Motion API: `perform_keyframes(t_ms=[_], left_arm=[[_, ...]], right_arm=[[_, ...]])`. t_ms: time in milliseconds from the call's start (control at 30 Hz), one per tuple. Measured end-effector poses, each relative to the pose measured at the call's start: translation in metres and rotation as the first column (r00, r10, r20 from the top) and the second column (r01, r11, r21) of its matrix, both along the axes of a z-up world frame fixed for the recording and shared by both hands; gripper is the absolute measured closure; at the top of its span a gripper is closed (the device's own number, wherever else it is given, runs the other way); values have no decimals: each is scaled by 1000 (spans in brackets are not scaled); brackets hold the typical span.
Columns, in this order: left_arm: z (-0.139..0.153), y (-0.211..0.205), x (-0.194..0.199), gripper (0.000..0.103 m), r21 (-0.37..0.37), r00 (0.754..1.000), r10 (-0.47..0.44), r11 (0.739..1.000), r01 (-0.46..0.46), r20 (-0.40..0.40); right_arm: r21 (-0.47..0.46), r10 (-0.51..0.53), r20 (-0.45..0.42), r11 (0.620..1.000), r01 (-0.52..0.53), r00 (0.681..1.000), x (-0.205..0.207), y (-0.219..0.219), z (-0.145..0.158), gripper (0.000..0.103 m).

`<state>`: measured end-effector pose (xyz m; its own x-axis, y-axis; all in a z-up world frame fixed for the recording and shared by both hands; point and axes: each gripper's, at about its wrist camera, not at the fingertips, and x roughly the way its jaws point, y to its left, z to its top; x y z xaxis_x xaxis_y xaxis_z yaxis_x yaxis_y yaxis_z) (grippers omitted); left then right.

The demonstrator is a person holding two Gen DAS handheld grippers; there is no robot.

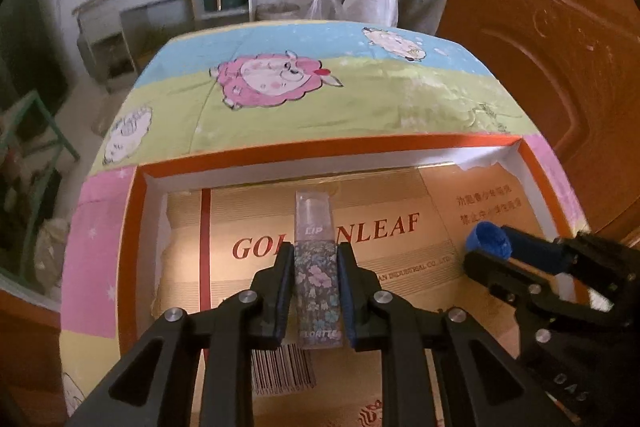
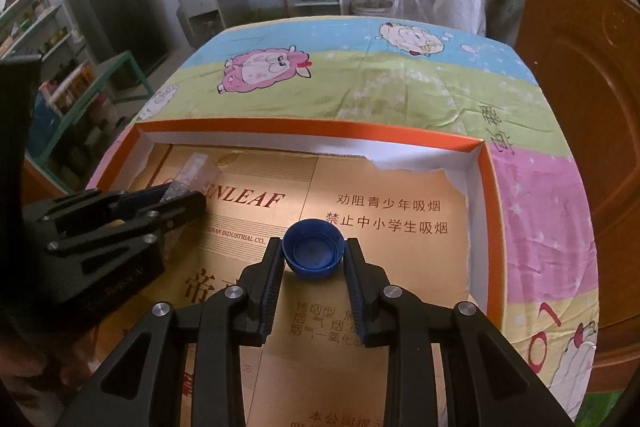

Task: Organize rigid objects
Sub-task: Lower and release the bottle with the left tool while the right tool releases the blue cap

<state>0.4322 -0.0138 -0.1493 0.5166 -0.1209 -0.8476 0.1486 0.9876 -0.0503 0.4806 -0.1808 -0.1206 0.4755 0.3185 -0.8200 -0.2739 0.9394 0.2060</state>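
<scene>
The left gripper (image 1: 316, 259) has its fingers (image 1: 280, 291) pinching a floral lip gloss tube (image 1: 317, 275), whose clear cap juts out past the fingertips. The right gripper (image 2: 313, 251) holds a blue bottle cap (image 2: 314, 251) between its fingertips, hollow side facing the camera. Beneath both lies the orange-rimmed box (image 2: 320, 131), lined with printed cardboard (image 2: 380, 187). Beyond it stretches the sheep-patterned cloth (image 1: 320, 99) on the table.

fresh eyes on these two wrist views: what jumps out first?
The orange-rimmed box lined with gold printed cardboard, set on a bright sheep-print cloth. Over it, the left hand-held gripper clamps a floral lip-gloss tube pointing away from the camera, and the right hand-held gripper holds a blue bottle cap, open side toward the camera.
</scene>
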Motion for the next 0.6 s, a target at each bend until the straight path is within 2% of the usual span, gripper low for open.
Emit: perform_keyframes(t_ms=[33,67,100,233,300,367,400,467,600], left_arm=[[0,-3,0,80,22,1000,-6,1000,6,3],[0,-6,0,79,41,1000,-9,999,9,3],[0,-7,1,79,51,1000,-10,999,9,3],[0,-1,2,78,17,1000,-5,1000,5,-1],[0,3,2,70,-15,1000,-11,1000,11,-2],[2,6,1,42,-37,1000,-8,999,8,-9],[3,8,-1,38,-54,1000,0,999,0,-7],[15,13,-10,38,-105,999,9,994,-4,41],[42,17,-37,38,-109,988,7,994,10,152]], right_arm=[[-3,0,0,1000,0,1000,1,0,-1,65],[-5,-5,0,1000,5,1000,0,-1,-1,53],[-5,-11,2,1000,11,1000,-1,-2,-1,45],[7,-28,11,1000,28,1000,-7,-8,1,45],[1,-39,22,999,39,999,-12,-10,4,45],[1,-50,42,999,50,998,-18,-13,9,45],[4,-55,49,998,55,997,-21,-14,12,45],[14,-61,68,998,60,996,-30,-16,19,45],[12,-72,106,997,71,992,-50,-18,30,45]])
